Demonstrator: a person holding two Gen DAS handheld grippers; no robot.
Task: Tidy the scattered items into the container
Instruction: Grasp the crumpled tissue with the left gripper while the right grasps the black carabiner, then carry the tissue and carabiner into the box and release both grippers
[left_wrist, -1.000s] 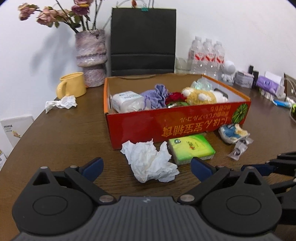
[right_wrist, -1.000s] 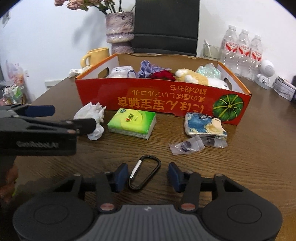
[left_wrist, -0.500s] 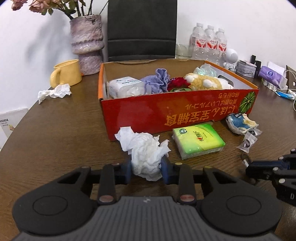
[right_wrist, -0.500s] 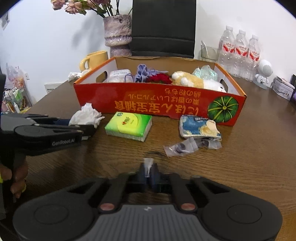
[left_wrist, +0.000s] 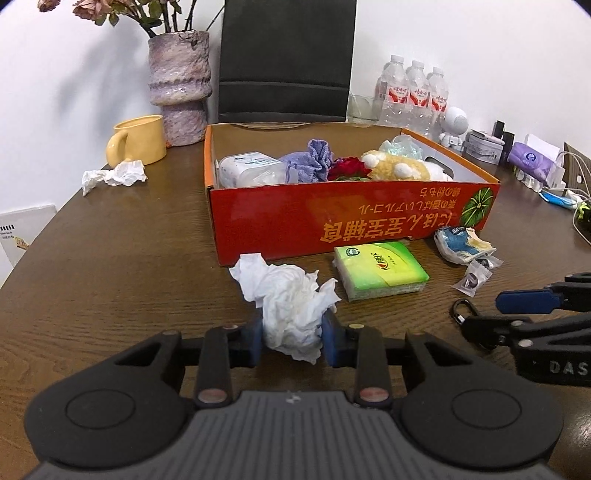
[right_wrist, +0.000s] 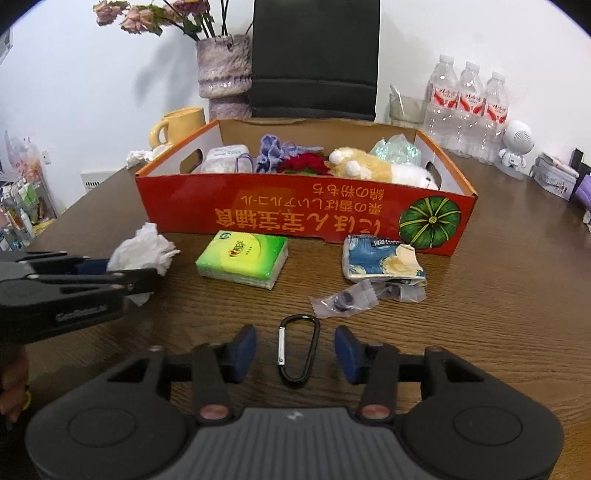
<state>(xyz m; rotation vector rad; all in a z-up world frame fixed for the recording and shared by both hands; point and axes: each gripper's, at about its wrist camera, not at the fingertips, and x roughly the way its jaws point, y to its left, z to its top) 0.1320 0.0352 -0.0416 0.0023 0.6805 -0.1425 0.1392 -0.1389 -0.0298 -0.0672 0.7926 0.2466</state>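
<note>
We've got the crumpled tissue pinched in the left gripper, on the table just in front of the red box. Right gripper w/ jaws spread either side of the carabiner, not touching it. Green tissue pack lies near the box front.

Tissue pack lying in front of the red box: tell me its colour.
The tissue pack is bright green shading to yellow; the right wrist view shows it best.

Bright, even indoor light; soft flower shadows fall on the white wall; fisheye edges curve, corners darken.
</note>
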